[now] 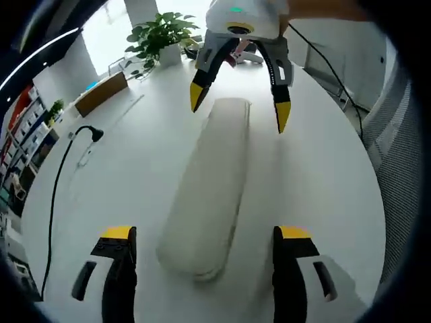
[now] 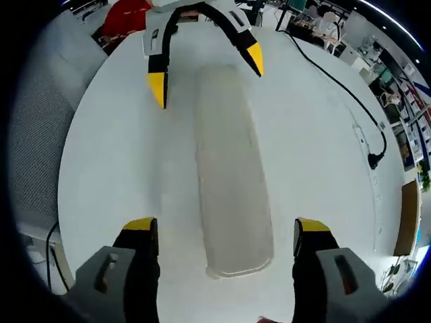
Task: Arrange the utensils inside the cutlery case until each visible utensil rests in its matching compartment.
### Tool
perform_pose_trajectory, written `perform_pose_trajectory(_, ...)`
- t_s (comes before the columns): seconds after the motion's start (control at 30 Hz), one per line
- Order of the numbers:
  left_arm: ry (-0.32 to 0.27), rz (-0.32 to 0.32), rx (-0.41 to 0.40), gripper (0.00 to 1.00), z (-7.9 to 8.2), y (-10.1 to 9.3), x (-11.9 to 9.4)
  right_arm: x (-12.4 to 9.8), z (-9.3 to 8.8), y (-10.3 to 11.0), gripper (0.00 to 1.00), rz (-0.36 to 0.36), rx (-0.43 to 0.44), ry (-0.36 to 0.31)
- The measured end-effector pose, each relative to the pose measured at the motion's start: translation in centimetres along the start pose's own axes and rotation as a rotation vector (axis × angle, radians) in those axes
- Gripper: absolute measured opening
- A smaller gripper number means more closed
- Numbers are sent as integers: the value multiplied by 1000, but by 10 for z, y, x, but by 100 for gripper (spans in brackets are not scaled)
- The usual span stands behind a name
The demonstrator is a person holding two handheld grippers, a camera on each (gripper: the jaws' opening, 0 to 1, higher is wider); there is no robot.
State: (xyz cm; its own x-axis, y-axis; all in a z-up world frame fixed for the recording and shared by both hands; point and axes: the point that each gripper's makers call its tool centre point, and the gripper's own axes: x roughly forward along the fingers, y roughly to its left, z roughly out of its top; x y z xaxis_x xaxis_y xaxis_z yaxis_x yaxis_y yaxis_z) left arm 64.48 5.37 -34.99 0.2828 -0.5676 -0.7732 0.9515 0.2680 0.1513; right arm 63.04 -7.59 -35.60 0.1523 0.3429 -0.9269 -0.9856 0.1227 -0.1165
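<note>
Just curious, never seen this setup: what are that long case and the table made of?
The cutlery case looks like frosted, translucent plastic: milky, with rounded edges and a soft sheen. The table seems a smooth white laminate or painted top, faintly glossy; I can't be sure.

On the table the cutlery case lies lengthwise between my left gripper at one end and my right gripper at the other, with a cable alongside toward one edge and a potted plant at the far edge.
</note>
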Motion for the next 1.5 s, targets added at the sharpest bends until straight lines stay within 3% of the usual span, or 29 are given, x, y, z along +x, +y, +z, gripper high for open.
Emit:
perform_pose_trajectory(0.13,10,-26,-29,61,1,-2,2,2,1,-3,67,12,13,2)
perform_pose_trajectory(0.23,37,-46,-45,48,1,-2,3,2,0,12,55,75,37,12)
perform_pose_trajectory(0.37,51,-76,-10,49,-2,-8,0,0,1,17,41,84,92,0)
perform_pose_trajectory(0.4,51,-72,-11,48,-2,-9,0,-2,2,18,41,76,59,-13)
perform_pose_trajectory(0.57,53,-69,-15,48,-5,-19,-6,0,3,28,41,76,72,-10)
perform_pose_trajectory(0.8,83,-73,-30,47,-17,-32,-17,4,12,43,40,106,34,87)
perform_pose_trajectory(0.97,116,-78,-34,46,-29,-50,-28,5,18,56,40,118,0,108)
perform_pose_trajectory(1.5,179,-84,-78,46,-71,-113,-70,8,46,132,40,136,-57,103)
